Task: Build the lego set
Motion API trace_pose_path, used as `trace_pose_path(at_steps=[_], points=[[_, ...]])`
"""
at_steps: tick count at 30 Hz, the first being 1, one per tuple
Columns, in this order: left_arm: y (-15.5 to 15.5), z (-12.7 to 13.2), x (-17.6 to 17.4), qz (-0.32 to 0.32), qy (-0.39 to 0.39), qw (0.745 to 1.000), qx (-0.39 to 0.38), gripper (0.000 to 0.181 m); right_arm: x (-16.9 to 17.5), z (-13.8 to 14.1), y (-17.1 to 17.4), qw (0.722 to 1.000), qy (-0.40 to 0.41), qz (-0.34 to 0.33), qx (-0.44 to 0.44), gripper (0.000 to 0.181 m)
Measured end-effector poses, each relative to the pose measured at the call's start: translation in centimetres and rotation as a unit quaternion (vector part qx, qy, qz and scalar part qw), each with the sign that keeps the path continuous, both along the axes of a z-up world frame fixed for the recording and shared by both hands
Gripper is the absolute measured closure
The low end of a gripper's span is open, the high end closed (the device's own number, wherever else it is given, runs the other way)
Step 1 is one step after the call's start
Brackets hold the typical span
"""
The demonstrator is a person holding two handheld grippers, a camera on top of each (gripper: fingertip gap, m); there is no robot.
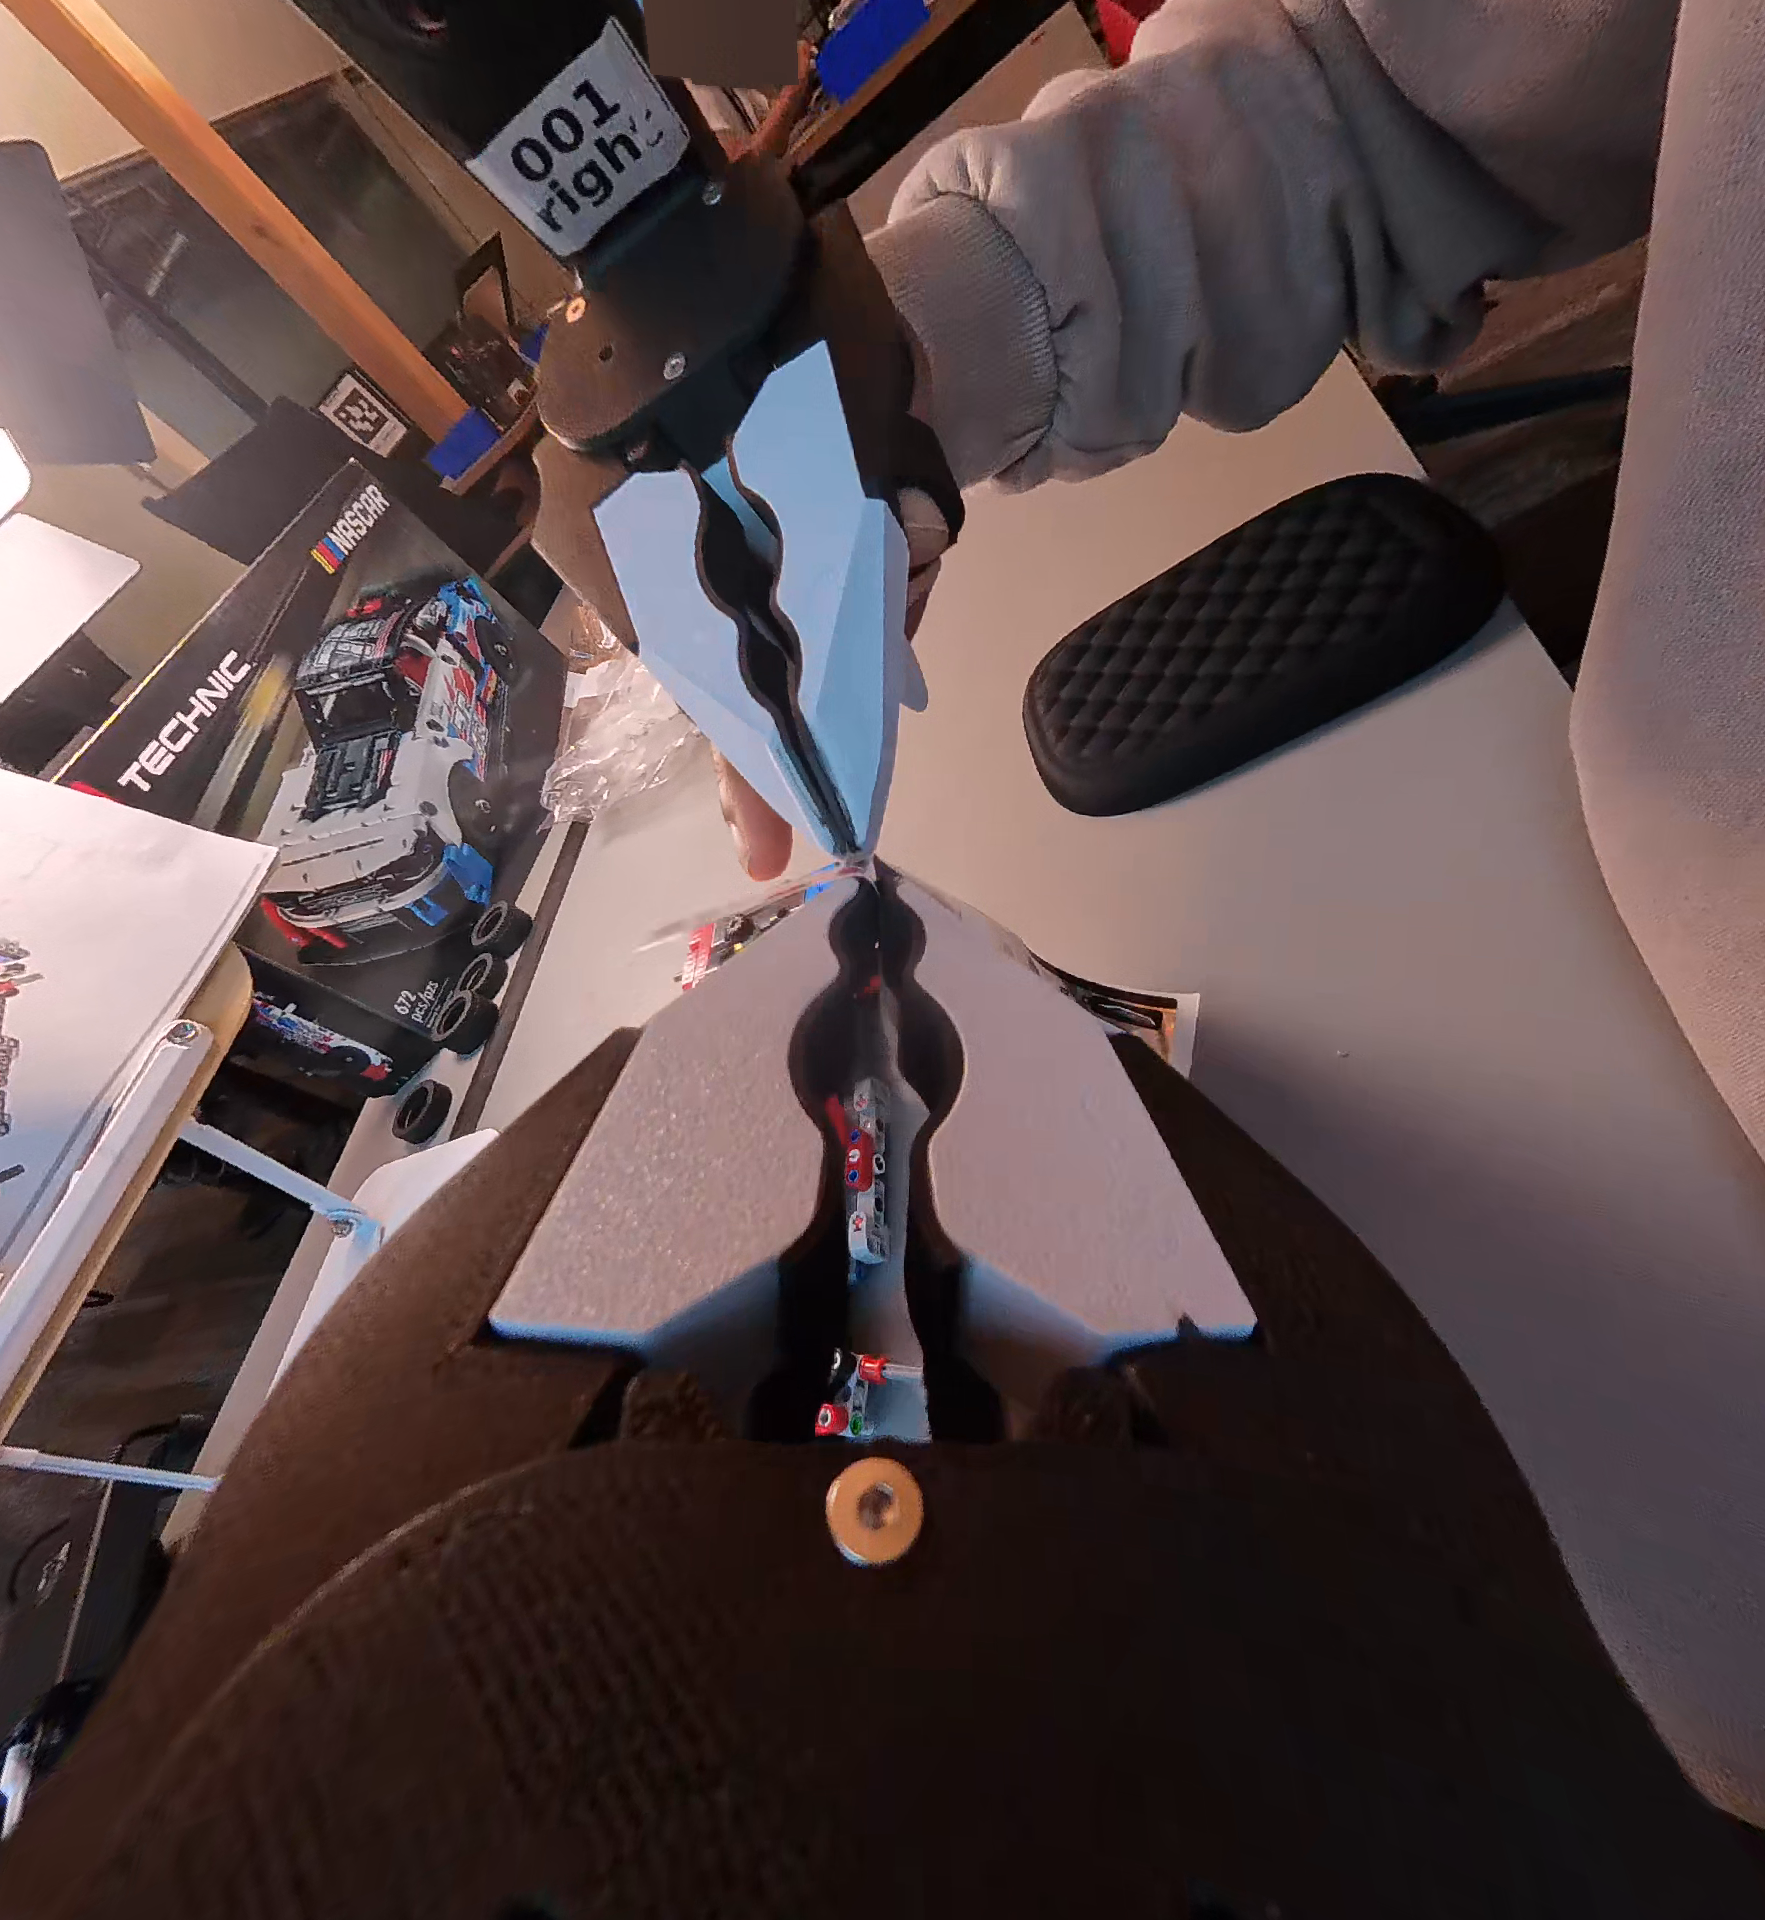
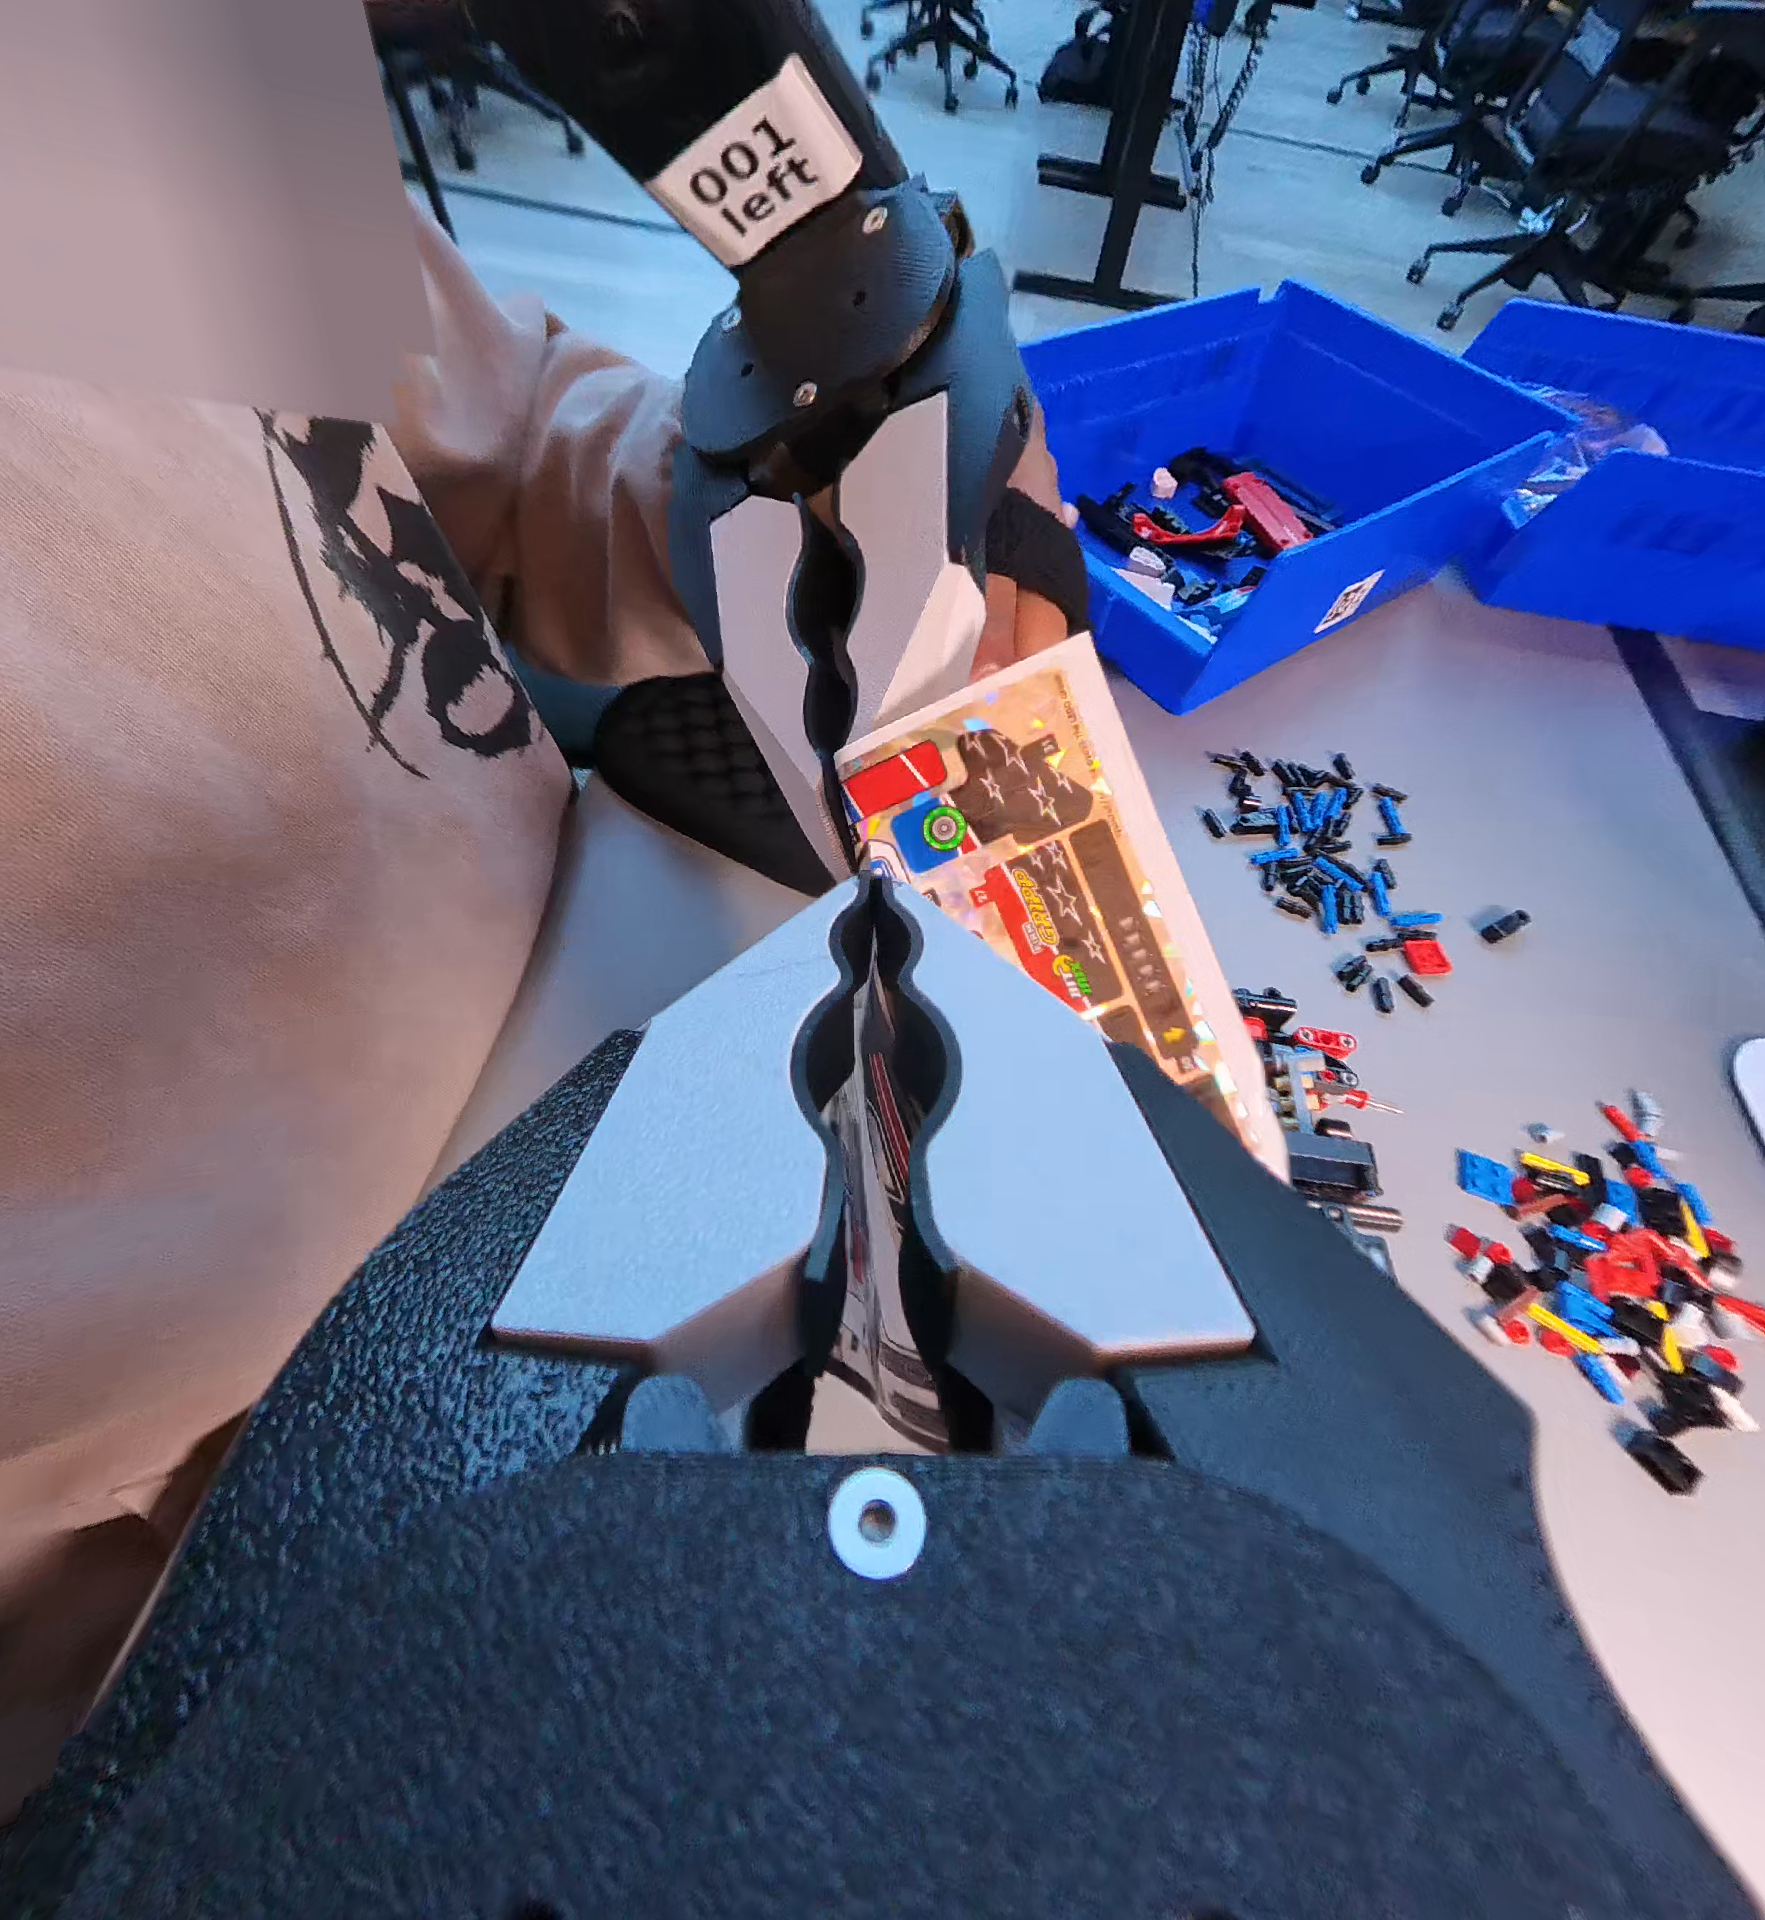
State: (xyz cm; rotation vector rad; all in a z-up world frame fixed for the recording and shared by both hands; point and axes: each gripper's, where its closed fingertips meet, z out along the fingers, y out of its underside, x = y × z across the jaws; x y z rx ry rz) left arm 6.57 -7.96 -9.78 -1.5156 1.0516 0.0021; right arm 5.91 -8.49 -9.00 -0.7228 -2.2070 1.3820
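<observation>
While pinched, sticker sheet (image 2: 1039, 883) between fingers (image 2: 753, 1174).

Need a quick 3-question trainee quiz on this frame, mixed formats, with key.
1. True or false: the nearer blue bin has red and black parts in it.
2. Multiple choice: what shows between the fingers of the right gripper? A. the sticker sheet B. a tyre C. a booklet
3. Short answer: which two colours make up the pile of small pins on the table, beyond the sheet?

Key: 1 true; 2 A; 3 blue and black.
</observation>
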Motion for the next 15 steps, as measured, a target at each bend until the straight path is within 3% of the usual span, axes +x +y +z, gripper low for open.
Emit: trace_pose_path(at_steps=[7, 15], points=[[-0.1, 0.5, -0.6, 0.008, -0.044, 0.999, -0.012, 0.181, 0.2, 1.7, 0.9, 0.998, 0.018, -0.012, -0.063, 0.181], [0.8, 1.8, -2.0, 0.02, -0.206, 0.975, -0.076, 0.181, 0.7, 4.9, 2.2, 0.982, 0.083, -0.043, -0.163, 0.181]])
